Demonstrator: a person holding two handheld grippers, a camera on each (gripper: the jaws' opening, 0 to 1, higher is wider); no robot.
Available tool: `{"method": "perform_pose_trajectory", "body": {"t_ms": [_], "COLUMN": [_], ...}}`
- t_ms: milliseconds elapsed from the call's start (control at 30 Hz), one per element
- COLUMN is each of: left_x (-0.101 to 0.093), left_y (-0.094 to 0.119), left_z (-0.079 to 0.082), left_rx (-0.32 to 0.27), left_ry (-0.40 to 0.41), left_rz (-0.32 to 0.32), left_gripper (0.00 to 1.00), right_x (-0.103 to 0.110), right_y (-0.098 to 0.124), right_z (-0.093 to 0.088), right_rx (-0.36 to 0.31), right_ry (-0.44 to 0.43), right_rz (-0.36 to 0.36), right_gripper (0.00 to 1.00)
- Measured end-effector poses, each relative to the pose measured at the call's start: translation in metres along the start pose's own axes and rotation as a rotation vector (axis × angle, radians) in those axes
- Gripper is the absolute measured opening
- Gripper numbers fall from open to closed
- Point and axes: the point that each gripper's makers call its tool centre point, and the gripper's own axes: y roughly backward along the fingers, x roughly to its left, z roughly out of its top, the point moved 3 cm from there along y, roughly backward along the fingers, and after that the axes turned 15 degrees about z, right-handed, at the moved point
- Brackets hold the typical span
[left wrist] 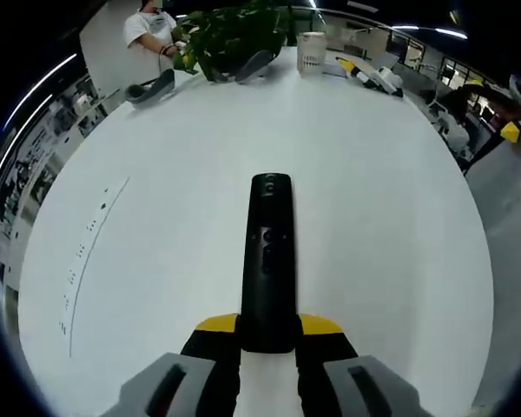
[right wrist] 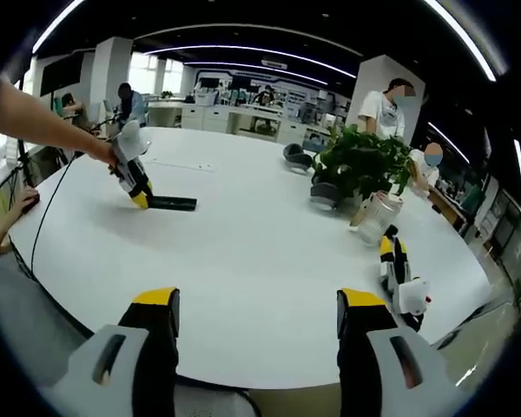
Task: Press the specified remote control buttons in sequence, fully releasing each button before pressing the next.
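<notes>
A black remote control (left wrist: 267, 261) lies lengthwise on the white round table (left wrist: 373, 226), its near end clamped between the yellow-tipped jaws of my left gripper (left wrist: 268, 328), which is shut on it. Small buttons show on its upper face. From the right gripper view the same remote (right wrist: 174, 203) is far off at the left, held by the left gripper (right wrist: 142, 197) in a person's hand. My right gripper (right wrist: 257, 314) stands open over the near table edge, with nothing between its jaws.
A potted plant (right wrist: 360, 162) stands mid-table with a clear jar (right wrist: 375, 217) beside it. Another yellow and white gripper (right wrist: 399, 271) lies at the right. Grey headsets (left wrist: 152, 89) sit near the far edge. People stand and sit beyond the table.
</notes>
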Motion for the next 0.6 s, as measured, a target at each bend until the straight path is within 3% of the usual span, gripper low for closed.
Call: {"method": "perform_pose_trajectory", "body": {"t_ms": [600], "left_x": [-0.027], "left_y": [0.010], "left_z": [-0.007], "left_rx": [0.032], "left_ry": [0.005], "left_rz": [0.011], "left_gripper": [0.23], "right_x": [0.000], "right_y": [0.002], "right_z": [0.004], "right_rx": [-0.030], "right_ry": [0.005], "right_rz": [0.002], "right_gripper": [0.76]}}
